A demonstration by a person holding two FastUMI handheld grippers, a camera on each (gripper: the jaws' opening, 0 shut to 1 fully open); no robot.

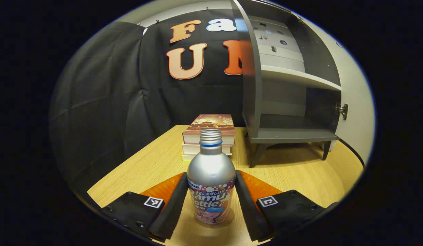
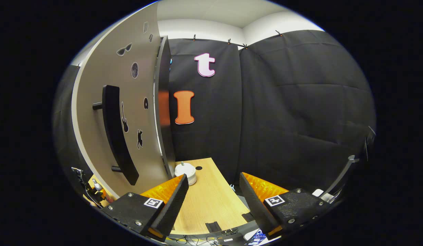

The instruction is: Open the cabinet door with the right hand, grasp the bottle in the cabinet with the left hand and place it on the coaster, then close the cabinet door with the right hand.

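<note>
Pinching bottle [image 1: 211, 177] between both left gripper [image 1: 211, 201] fingers, keeping it upright for coaster placement; holding right gripper [image 2: 211, 198] fingers spread beside handle [image 2: 115, 133], readying door closing.

Light wood surface [image 1: 293, 177] underfoot here. The bottle [image 1: 211, 181] stands upright on it, right between the left tongs [image 1: 211, 205]. Straight beyond the bottle, a stack of books [image 1: 209, 136] lies flat. Ahead and to the right, the cabinet [image 1: 286, 102] stands on its legs, door [image 2: 129, 112] swung open. Ahead of the right tongs [image 2: 214, 200], a small white object [image 2: 186, 172] sits on the wood.
</note>
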